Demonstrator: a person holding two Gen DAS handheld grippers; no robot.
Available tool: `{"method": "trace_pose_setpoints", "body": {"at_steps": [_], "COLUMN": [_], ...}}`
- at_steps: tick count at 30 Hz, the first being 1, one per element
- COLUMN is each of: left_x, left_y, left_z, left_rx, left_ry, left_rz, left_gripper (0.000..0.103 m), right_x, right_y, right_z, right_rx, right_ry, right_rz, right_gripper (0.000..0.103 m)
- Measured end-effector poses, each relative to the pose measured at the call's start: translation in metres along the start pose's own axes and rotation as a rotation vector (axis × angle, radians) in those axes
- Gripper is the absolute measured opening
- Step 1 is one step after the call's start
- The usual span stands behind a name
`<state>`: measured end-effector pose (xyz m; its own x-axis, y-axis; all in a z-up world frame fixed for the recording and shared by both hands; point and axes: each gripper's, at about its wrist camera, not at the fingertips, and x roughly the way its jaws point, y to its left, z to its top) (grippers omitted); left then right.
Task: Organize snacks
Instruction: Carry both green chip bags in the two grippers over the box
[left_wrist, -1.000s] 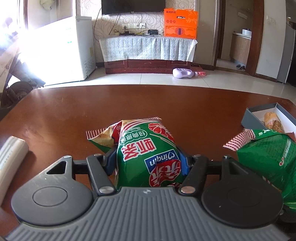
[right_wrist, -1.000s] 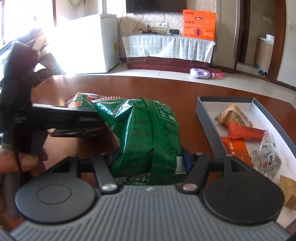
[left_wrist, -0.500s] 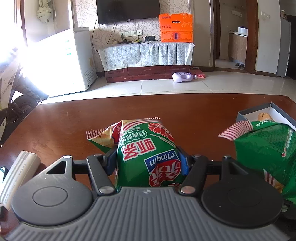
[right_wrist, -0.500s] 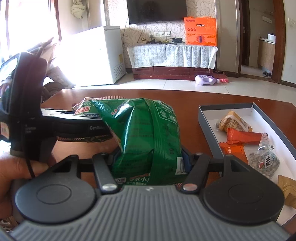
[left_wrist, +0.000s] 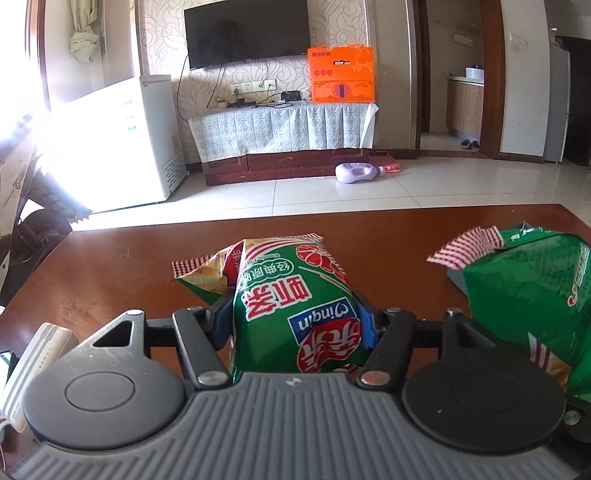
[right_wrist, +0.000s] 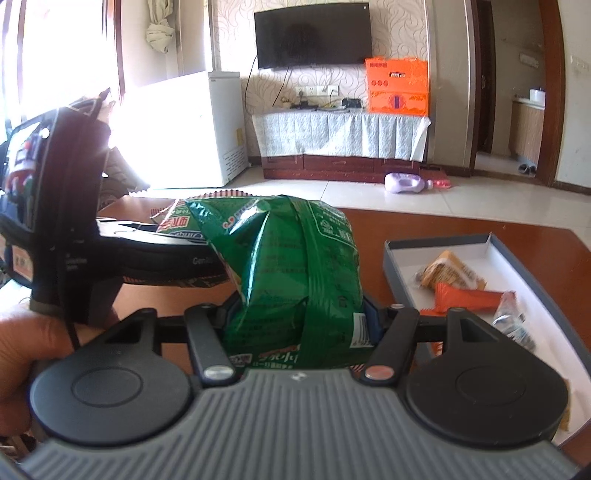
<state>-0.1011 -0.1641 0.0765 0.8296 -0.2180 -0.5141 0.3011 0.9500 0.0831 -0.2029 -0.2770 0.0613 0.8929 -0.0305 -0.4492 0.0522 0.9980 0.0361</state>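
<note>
Holding one snack bag in each gripper, both lifted above the brown table (left_wrist: 122, 266).

Left gripper (left_wrist: 295, 321): jaws closed partway, pinching a green snack bag (left_wrist: 291, 306) across its middle. Blue finger pads (left_wrist: 365, 325) press into both sides of it. I read red and white print on the bag, upside down from my view. Its crimped red-checked end sticks out ahead of the fingers, toward the far edge of the table.

Right gripper (right_wrist: 299, 317): jaws likewise closed partway on a second green bag (right_wrist: 291, 273), squeezed at its lower half. The top of that bag bulges forward and upward past the fingers. From the left wrist camera I see the same bag at the right edge of frame, with its striped torn-looking flap turned toward the left-hand bag.

Tray (right_wrist: 439, 245): grey walls, white floor, sitting on the table to the right of the right gripper. Inside I count a tan packet (right_wrist: 450, 273), an orange packet (right_wrist: 469, 299) just in front of it, and a clear packet (right_wrist: 511, 325) beside the orange one. Neither green bag is in the tray; both are to its left and raised off the table.

My left hand (right_wrist: 26, 362) shows at the left edge of the right wrist camera, wrapped around the black handle of the left gripper.

White device (left_wrist: 29, 365) lies at the table's near left corner; I cannot tell what it is.
</note>
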Motion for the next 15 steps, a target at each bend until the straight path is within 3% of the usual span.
{"method": "trace_pose_setpoints", "body": {"at_steps": [15], "left_x": [-0.017], "left_y": [-0.039], "left_z": [0.010], "left_rx": [0.022], "left_ry": [-0.044], "left_rz": [-0.048], "left_gripper": [0.069], "right_x": [-0.022], "right_y": [-0.023], "right_z": [0.000], "right_rx": [0.019], "right_ry": [-0.038], "right_rz": [-0.035], "right_gripper": [0.065]}}
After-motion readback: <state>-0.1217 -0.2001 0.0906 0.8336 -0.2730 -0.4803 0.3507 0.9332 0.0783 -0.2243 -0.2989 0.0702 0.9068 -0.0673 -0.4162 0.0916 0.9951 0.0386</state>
